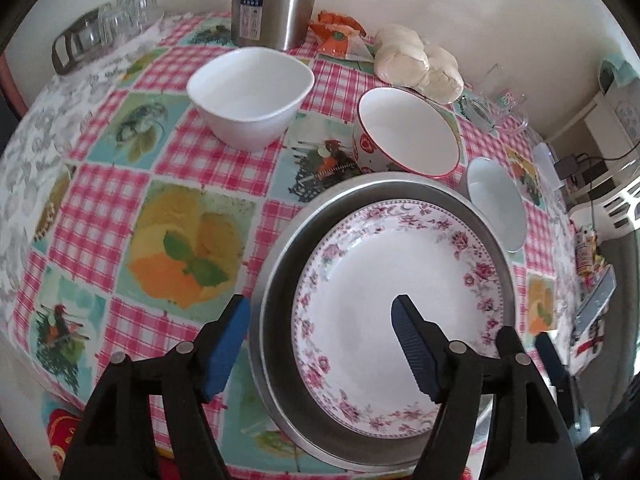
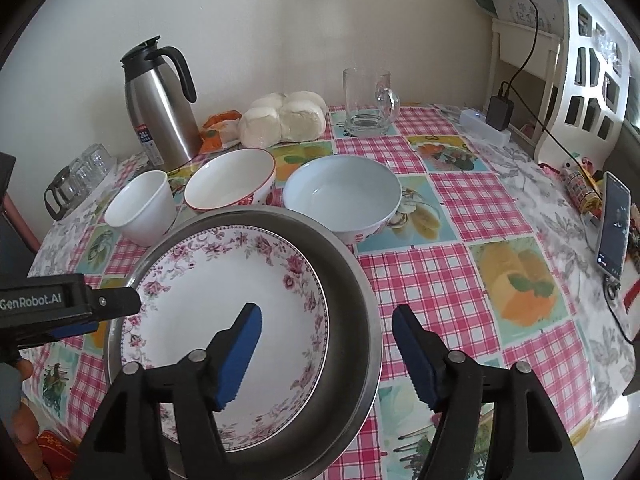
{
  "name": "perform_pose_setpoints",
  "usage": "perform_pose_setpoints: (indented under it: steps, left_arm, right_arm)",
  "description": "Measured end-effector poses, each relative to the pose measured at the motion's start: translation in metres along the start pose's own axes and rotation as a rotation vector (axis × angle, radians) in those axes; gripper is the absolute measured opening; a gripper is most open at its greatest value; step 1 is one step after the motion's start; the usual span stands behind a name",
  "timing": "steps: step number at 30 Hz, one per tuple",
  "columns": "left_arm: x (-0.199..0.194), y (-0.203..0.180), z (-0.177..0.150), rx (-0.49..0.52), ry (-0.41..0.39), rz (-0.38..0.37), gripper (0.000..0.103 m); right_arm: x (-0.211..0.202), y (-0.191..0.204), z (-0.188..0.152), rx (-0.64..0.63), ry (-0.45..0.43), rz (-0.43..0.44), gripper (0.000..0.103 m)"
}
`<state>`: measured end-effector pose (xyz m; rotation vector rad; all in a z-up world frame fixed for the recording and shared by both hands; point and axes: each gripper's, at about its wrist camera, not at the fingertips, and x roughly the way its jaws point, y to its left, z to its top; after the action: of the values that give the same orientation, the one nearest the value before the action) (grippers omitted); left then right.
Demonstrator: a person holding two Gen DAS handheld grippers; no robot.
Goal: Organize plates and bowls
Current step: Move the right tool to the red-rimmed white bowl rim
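Checked pink cloth covers my desk (image 2: 460,200). Both claws are released: my left claw (image 1: 320,344) straddles the near rim of a steel pan (image 1: 280,248), my right claw (image 2: 326,354) straddles its other rim. Inside the pan lies a white plate with a pink floral border (image 2: 224,308). Beyond stand three empty bowls: plain white bowl (image 1: 250,96), red-rimmed bowl (image 1: 408,136), and pale blue bowl (image 2: 344,196).

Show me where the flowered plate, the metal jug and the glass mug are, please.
flowered plate (image 2: 224,300): right wrist view, on its bare white centre.
metal jug (image 2: 158,120): right wrist view, on its steel body below the black lid.
glass mug (image 2: 366,100): right wrist view, on its clear wall, left of the handle.
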<state>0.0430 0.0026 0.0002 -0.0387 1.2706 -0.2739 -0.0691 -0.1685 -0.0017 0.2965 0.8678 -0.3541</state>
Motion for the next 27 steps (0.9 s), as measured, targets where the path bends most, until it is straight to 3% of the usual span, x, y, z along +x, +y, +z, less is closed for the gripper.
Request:
perform_pose_setpoints:
  steps: [1,2,10,14,20,27]
  left_arm:
    - [-0.001,-0.001,0.0,0.014,-0.015,0.02,0.088]
    - [-0.001,-0.001,0.0,0.025,-0.029,0.035,0.09]
    - [-0.002,-0.012,-0.001,0.135,-0.096,0.131,0.093]
    - [0.001,-0.014,-0.003,0.147,-0.089,0.139,0.093]
    - [0.001,-0.012,-0.002,0.122,-0.099,0.151,0.094]
    - [-0.01,-0.012,0.005,0.098,-0.176,0.1,0.094]
  right_arm:
    - [0.0,-0.001,0.0,0.002,-0.005,-0.001,0.081]
    - [-0.001,-0.002,0.0,0.006,-0.01,-0.003,0.081]
    - [-0.003,-0.01,0.001,0.042,-0.028,-0.007,0.092]
    - [-0.004,-0.014,0.002,0.061,-0.041,-0.015,0.103]
    - [-0.008,-0.018,0.004,0.079,-0.06,-0.011,0.103]
    - [-0.025,-0.025,0.016,0.12,-0.121,0.002,0.103]
